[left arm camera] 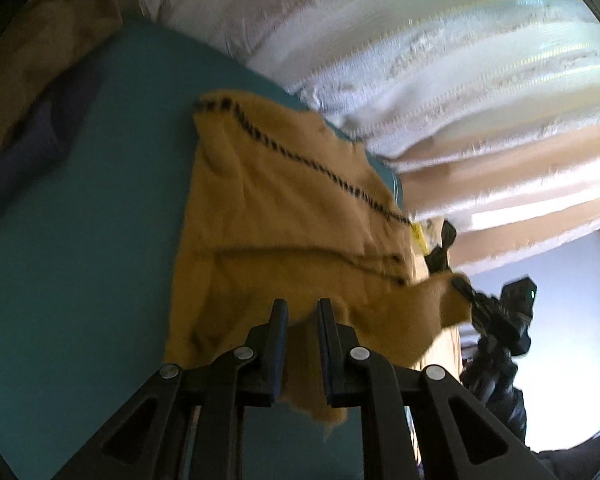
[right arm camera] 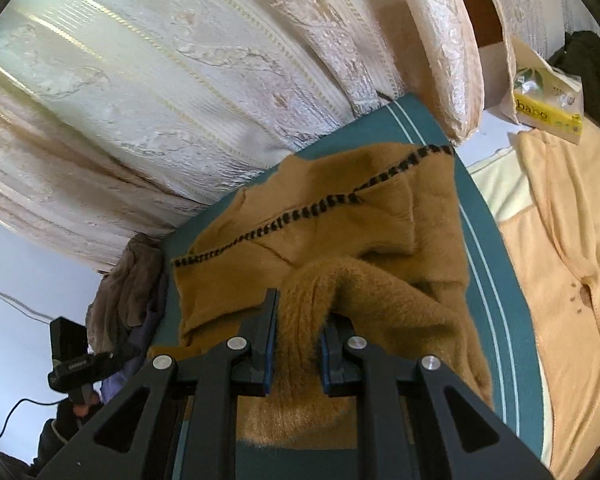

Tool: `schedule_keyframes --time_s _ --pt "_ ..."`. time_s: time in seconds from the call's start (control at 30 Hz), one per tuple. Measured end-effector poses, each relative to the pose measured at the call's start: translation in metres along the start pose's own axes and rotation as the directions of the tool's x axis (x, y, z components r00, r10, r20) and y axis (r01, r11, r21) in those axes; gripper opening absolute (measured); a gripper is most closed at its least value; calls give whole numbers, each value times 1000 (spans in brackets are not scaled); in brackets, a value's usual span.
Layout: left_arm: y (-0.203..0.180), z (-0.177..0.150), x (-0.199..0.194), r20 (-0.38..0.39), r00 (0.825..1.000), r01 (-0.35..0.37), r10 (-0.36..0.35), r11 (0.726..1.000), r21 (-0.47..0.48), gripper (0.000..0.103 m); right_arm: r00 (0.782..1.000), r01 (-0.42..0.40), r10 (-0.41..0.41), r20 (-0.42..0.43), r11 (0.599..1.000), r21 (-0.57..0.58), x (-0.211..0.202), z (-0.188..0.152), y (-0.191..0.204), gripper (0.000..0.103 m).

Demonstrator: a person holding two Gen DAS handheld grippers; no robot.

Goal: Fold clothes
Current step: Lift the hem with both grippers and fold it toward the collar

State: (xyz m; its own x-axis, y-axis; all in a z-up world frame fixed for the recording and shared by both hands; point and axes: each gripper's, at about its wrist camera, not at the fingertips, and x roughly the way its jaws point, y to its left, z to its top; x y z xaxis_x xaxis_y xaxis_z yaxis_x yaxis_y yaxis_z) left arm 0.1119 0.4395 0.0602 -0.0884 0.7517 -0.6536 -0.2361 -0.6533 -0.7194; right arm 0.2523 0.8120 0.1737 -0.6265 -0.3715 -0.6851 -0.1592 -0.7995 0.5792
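A mustard-brown fuzzy garment (left arm camera: 284, 208) with a black-stitched edge lies partly folded on a teal mat (left arm camera: 80, 240). My left gripper (left arm camera: 302, 308) is shut on a near edge of the garment, cloth hanging between its fingers. In the right wrist view the same garment (right arm camera: 320, 216) lies on the teal mat (right arm camera: 496, 280), and my right gripper (right arm camera: 298, 300) is shut on a thick bunched fold of it. The right gripper also shows in the left wrist view (left arm camera: 466, 290), gripping the cloth's right corner. The left gripper shows in the right wrist view (right arm camera: 84, 364) at the lower left.
Cream patterned curtains (right arm camera: 160, 80) hang behind the mat. A pile of brown and purple clothes (right arm camera: 128, 300) sits at the mat's left end, also in the left wrist view (left arm camera: 32, 92). A pale orange garment (right arm camera: 568, 248) and a yellow box (right arm camera: 548, 108) lie to the right.
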Motion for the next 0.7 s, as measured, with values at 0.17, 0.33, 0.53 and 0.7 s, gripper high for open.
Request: schedule_keyframes --time_s 0.17,0.33,0.53,0.7 --pt "-6 -20 10 -38 997 60 -61 998 -23 80 1000 15 -15 -8 999 50 4 -2 -13 21" --pt "-19 -31 30 -91 992 80 -82 997 -21 80 1000 17 -16 -12 998 53 1 -5 -18 22" --pt "-20 -33 73 -163 986 30 -35 999 -33 63 1000 18 -17 -16 998 57 -2 -8 -23 22" --pt "-15 -19 82 -113 992 52 -64 993 -103 16 999 25 -24 -21 999 49 -2 -8 -26 22"
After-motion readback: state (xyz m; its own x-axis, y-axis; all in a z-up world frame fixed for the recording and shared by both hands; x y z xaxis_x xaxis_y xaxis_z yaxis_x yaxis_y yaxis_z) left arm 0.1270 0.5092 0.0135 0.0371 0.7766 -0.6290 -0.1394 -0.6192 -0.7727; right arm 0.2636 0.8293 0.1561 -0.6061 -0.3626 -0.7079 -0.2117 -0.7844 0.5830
